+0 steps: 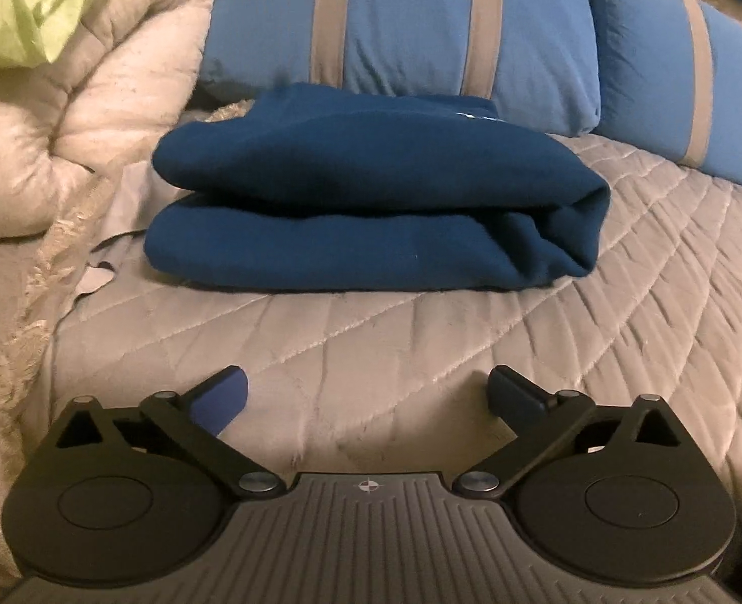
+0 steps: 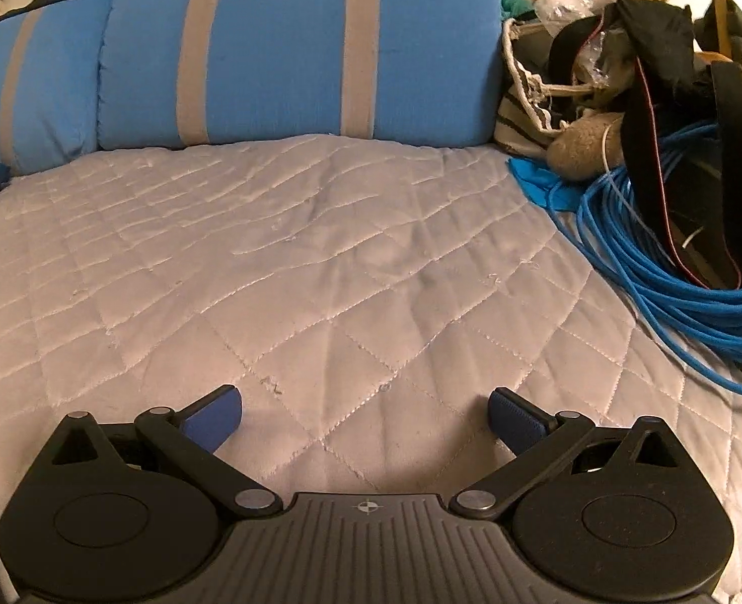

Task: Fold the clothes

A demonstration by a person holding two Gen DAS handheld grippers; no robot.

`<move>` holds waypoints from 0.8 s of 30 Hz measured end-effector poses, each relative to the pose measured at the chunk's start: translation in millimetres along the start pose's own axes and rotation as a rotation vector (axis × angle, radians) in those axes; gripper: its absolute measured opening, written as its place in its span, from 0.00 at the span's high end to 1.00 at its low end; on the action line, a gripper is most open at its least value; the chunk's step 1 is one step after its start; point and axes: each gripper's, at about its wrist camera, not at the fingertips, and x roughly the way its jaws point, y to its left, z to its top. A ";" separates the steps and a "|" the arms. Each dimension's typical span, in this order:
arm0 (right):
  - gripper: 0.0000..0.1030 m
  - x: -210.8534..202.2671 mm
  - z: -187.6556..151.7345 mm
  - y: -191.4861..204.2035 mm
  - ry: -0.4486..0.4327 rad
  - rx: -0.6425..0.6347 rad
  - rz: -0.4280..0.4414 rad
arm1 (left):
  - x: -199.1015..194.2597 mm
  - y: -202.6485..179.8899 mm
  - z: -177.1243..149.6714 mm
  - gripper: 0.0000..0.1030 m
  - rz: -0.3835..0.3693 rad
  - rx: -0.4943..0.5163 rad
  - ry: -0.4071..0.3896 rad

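Left gripper (image 1: 368, 395): foreground of its own view, fingers spread wide, nothing between them, over bare quilted bedcover (image 1: 622, 277). Right gripper (image 2: 366, 415): likewise spread wide and empty above the same quilting. Folded dark blue garment (image 1: 371, 201): lies on the bedcover ahead of the left gripper, apart from it, doubled into two thick layers. Blue pillows with grey stripes (image 1: 401, 25): just behind the garment. Cream comforter (image 1: 94, 116): bunched at left. Coiled blue cable (image 2: 673, 282): right edge, beside a pile of bags and straps (image 2: 622, 75).
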 end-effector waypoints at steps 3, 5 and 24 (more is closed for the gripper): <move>0.00 5.5 7.2 -1.3 0.013 0.017 -0.002 | 8.5 0.0 10.0 0.00 -0.011 0.014 0.021; 0.00 9.6 11.4 -3.3 0.014 0.032 0.000 | 14.2 1.1 15.2 0.00 -0.020 0.014 0.028; 0.00 56.0 41.0 -19.0 -0.043 0.104 0.039 | 59.4 -8.3 35.0 0.00 0.023 0.011 -0.055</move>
